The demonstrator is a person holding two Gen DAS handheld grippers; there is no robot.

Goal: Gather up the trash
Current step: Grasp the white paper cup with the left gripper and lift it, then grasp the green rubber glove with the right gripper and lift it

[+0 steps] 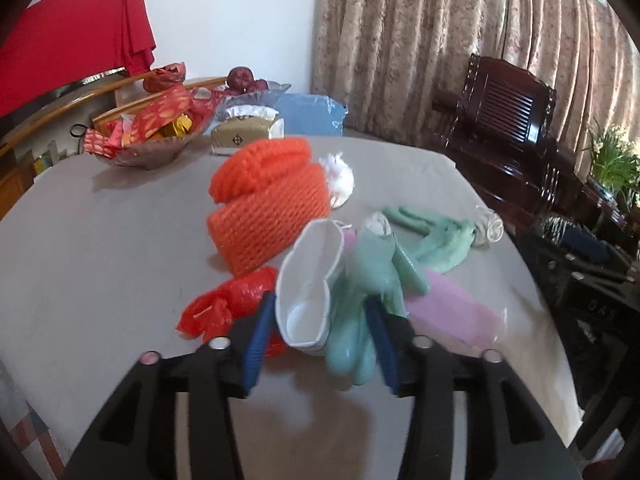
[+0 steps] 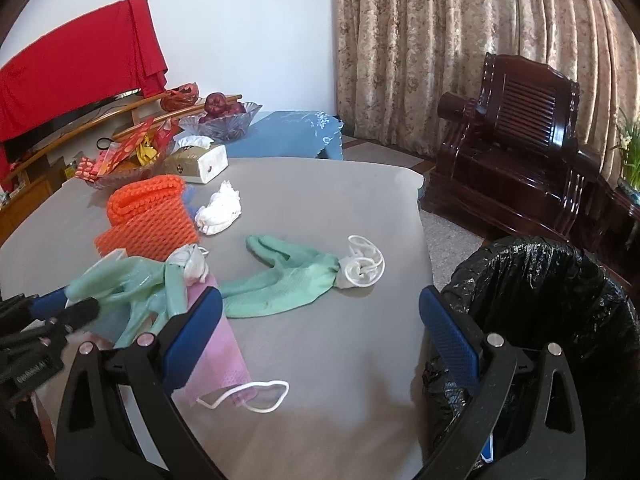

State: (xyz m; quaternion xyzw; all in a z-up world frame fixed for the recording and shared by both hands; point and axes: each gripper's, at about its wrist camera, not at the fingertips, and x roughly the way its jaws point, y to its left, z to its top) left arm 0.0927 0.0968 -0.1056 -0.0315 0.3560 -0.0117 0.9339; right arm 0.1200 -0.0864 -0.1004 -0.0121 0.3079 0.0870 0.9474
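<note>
Left wrist view: left claw [image 1: 320,340] parted to a middling width, blue pads either side of a white mask [image 1: 306,280] and a green glove [image 1: 368,292]; whether those two are pinched or just lying between cannot be told. Red bag [image 1: 224,306] touching the left pad at 9 o'clock. Orange net [image 1: 268,204] at 12 o'clock of the mask, white wad [image 1: 340,184] at its 2 o'clock corner. Pink mask [image 1: 452,308] at 3 o'clock, partly under the glove. Second glove [image 1: 436,240] at 2 o'clock, its cuff touching a crumpled white piece [image 1: 488,226]. All on the grey tabletop [image 1: 100,240].

Right wrist view: right claw [image 2: 320,320] spread wide, holding nothing, above the tabletop [image 2: 340,200]. Pink mask [image 2: 224,352] under the left pad, ear loop trailing toward 6 o'clock. Second glove [image 2: 280,280] at 12 o'clock between the pads. Bin [image 2: 560,320] lined in black at 3 o'clock, just beside the tabletop edge. Left claw [image 2: 66,304] at 9 o'clock by the first glove [image 2: 132,284]. Orange net [image 2: 148,212] at 11 o'clock.
</note>
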